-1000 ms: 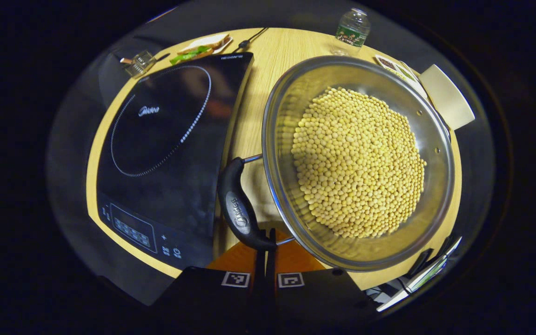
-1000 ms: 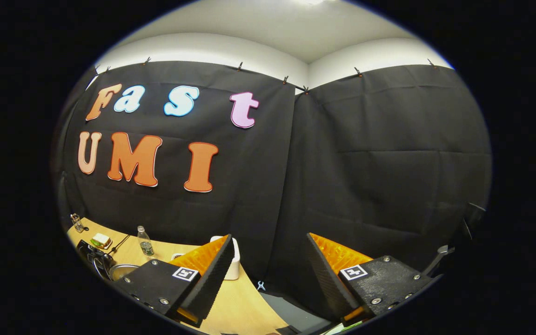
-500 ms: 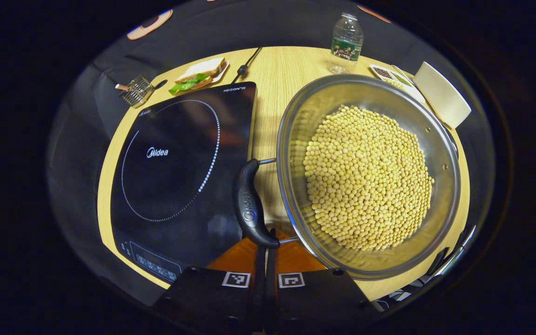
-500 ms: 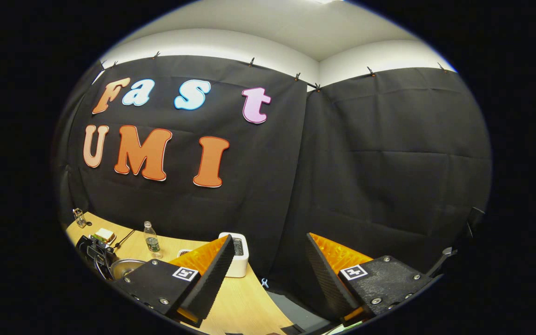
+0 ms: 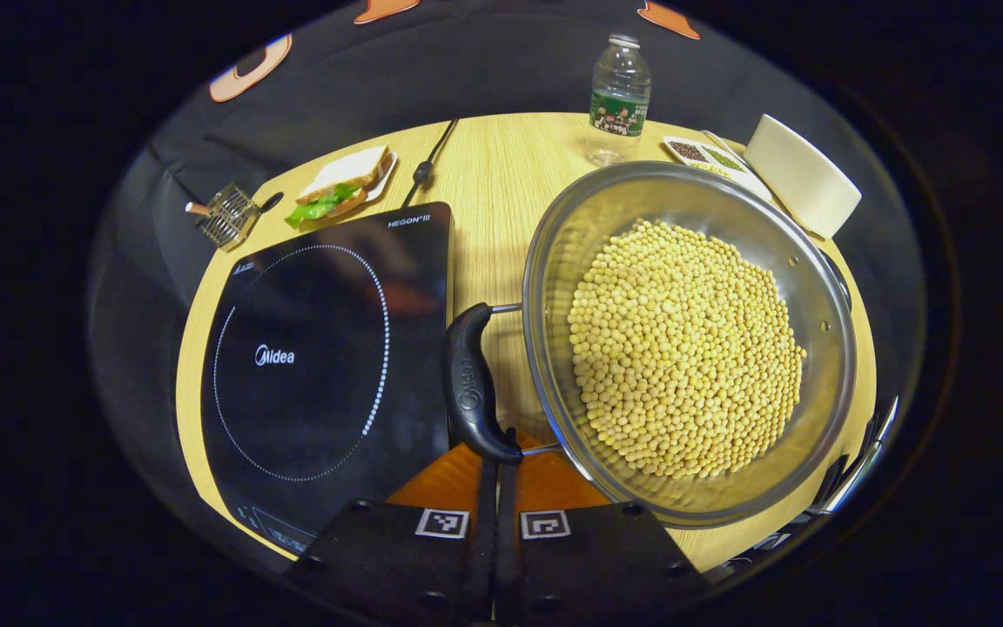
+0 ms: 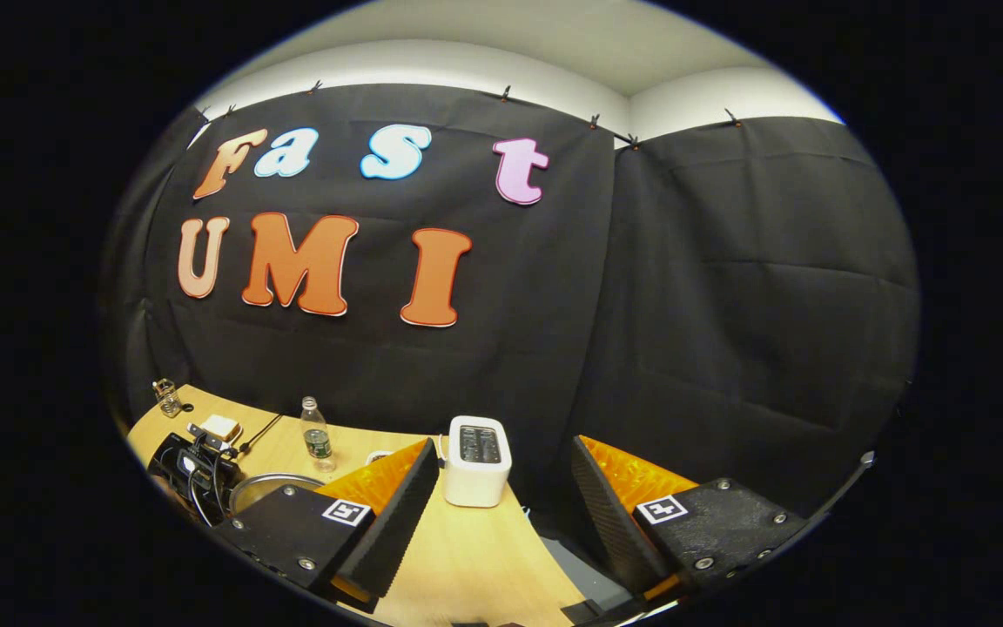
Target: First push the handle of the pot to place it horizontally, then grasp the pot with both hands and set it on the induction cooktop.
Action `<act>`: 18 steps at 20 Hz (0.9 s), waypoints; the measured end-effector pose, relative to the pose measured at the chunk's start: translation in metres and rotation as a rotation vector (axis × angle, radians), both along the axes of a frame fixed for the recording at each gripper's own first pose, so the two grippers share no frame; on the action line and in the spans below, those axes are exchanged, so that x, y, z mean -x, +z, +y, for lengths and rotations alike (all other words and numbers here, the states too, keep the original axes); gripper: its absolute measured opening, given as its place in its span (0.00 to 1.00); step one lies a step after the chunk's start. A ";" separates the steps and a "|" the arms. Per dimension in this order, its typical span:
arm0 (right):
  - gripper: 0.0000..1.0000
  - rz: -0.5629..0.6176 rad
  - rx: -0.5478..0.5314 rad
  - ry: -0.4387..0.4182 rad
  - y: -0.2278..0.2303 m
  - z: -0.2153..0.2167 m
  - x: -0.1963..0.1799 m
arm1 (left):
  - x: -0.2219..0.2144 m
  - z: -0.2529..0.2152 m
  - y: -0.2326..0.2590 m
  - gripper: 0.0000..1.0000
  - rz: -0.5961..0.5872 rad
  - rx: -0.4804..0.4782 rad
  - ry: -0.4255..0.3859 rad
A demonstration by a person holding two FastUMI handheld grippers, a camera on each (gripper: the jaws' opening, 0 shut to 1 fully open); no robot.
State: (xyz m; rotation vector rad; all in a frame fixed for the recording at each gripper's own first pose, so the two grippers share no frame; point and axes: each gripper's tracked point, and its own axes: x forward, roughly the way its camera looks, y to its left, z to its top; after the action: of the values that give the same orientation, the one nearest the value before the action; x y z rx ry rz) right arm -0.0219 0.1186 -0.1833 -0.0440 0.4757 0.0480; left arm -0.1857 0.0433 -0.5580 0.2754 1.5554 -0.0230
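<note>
A steel pot (image 5: pixel 554 261) full of yellow beans sits on the wooden table (image 5: pixel 493 174), right of the black induction cooktop (image 5: pixel 319 357). Its black side handle (image 5: pixel 469 383) stands in the gap between pot and cooktop, on two thin metal rods. My left gripper (image 5: pixel 498 457) is shut, and its fingertips touch the handle's near end from below. In the right gripper view my right gripper (image 6: pixel 501 514) hangs open in the air at the table's right end, holding nothing. The pot (image 6: pixel 271 488) lies far off at its lower left.
Along the back of the table stand a water bottle (image 5: pixel 616 100), a sandwich on a plate (image 5: pixel 340 178), a small wire holder (image 5: pixel 223 216), a seed dish (image 5: pixel 710 155) and a white toaster (image 5: pixel 802 174). The toaster (image 6: pixel 477 460) stands just beyond my right fingers.
The left gripper view has drawn back and tilted up, showing more of the table's far side; the handle now runs straighter toward me. The right gripper dipped, bringing the toaster into view.
</note>
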 end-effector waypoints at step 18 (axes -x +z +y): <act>0.96 0.286 -0.104 0.174 -0.120 0.104 -0.015 | -0.062 0.011 0.032 0.11 -0.078 0.145 -0.112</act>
State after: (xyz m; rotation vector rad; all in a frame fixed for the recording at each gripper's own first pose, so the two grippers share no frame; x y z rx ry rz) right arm -0.0069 0.2226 -0.3030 0.0244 0.7537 0.2519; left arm -0.1234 0.0542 -0.5258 0.2458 1.4515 -0.2100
